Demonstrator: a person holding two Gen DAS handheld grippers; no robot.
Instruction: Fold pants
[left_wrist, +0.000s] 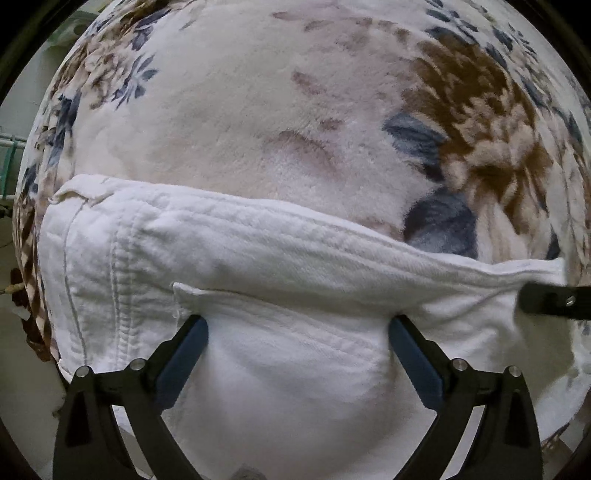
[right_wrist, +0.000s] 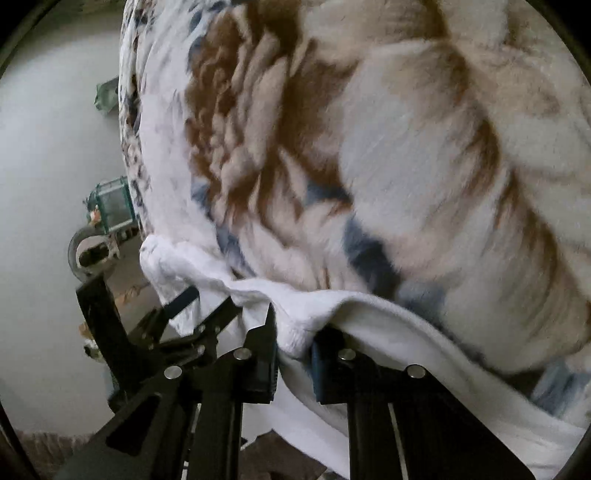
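**White pants on the floral blanket, one edge pinched**

I am working over a plush blanket printed with brown and blue-grey flowers, and the white pants lie on top of it. In my left wrist view they stretch as a folded band from the left side of the picture across to the right, with stitched seams and a raw hem corner showing at the left end. The fabric is thick and rumpled, more than one layer deep.

My left fingers are spread wide, pointing down at the cloth. The two blue pads stand well apart with the white fabric lying between and below them. I cannot tell whether the tips touch the fabric, but they are not squeezing it; nothing is gripped on this side.

My right fingers are drawn in close on the near edge of the pants. A bunched fold of white cloth sits between the two pads and they press on it from both sides, so this side has hold of the garment. From there the edge runs up to the left, where it ends in a rumpled corner, and down to the right along the blanket.

In the left wrist view, a black piece of my right tool pokes in at the right end of the band. In the right wrist view, the black frame of my left tool shows at the left, against the cloth. Beyond the blanket's edge lies a pale floor with some blurred clutter.
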